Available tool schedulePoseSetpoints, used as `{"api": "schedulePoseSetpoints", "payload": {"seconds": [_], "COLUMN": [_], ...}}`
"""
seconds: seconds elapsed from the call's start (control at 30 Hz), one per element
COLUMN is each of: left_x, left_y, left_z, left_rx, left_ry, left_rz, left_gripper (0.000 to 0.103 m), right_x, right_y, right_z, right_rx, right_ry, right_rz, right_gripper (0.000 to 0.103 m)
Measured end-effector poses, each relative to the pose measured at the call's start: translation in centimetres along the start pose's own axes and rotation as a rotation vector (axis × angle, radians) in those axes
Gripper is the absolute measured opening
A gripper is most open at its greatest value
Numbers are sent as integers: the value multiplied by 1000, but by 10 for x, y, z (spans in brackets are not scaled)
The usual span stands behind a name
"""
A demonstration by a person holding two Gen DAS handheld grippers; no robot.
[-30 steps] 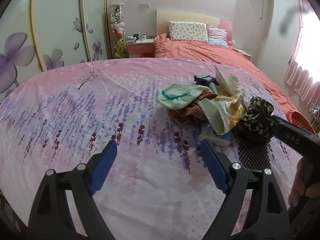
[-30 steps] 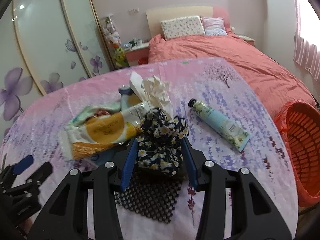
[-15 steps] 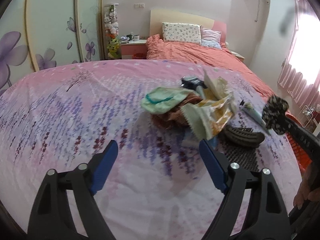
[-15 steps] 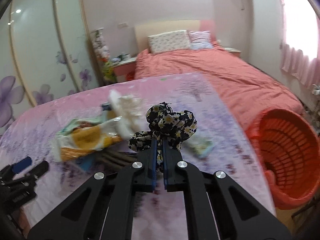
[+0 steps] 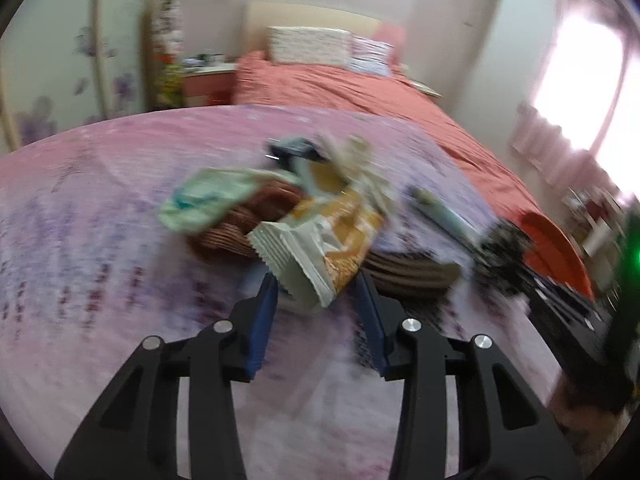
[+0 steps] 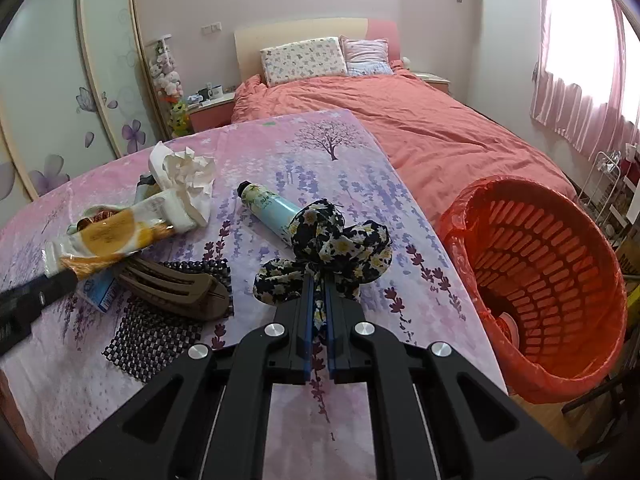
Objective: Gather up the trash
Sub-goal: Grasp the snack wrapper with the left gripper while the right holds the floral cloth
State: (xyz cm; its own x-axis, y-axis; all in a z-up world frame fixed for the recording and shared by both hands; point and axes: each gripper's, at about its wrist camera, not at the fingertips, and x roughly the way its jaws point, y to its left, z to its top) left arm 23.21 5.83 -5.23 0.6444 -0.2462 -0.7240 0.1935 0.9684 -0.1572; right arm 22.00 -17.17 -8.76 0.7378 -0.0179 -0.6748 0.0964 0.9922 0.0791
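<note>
Pinching the dark floral scrunchie [image 6: 328,248] flat between its 2 blue pads, the right gripper [image 6: 318,300] holds it above the tablecloth [image 6: 360,184] with its long axis running across the view, just left of the orange basket [image 6: 560,272]; the left gripper [image 5: 316,296] has its jaws closing around the near end of the orange-and-white snack wrapper [image 5: 320,248], whose long axis runs away from it toward the crumpled tissue [image 6: 188,176]. Only the right wrist view shows sharply the hand cream tube [image 6: 268,208], brown hair clip [image 6: 176,284] and black mesh mat [image 6: 156,336]; the left wrist view is blurred, so pad contact is unclear, and beyond the lavender-print cloth lie a coral bed [image 6: 400,120] and floral wardrobe doors [image 6: 112,80].
</note>
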Motion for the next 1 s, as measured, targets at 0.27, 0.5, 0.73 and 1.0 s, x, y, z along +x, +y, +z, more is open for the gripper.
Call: {"api": "schedulePoseSetpoints", "payload": {"seconds": [0.27, 0.5, 0.73, 1.0], "left_x": [-12, -1, 31, 40], "left_y": [-4, -12, -30, -33], "left_z": [-7, 11, 15, 5], "left_rx": [16, 44, 97, 83], "left_ry": [-35, -39, 31, 51], "left_rz": [48, 111, 124, 46], "left_gripper": [74, 76, 57, 49], "right_x": [1, 5, 7, 11], "right_y": [-14, -20, -22, -26], "right_z": [0, 0, 0, -1], "right_rx": [27, 55, 59, 76], "right_ry": [9, 23, 35, 53], "right_rz": [10, 28, 48, 72], "right_gripper": [5, 6, 6, 6]}}
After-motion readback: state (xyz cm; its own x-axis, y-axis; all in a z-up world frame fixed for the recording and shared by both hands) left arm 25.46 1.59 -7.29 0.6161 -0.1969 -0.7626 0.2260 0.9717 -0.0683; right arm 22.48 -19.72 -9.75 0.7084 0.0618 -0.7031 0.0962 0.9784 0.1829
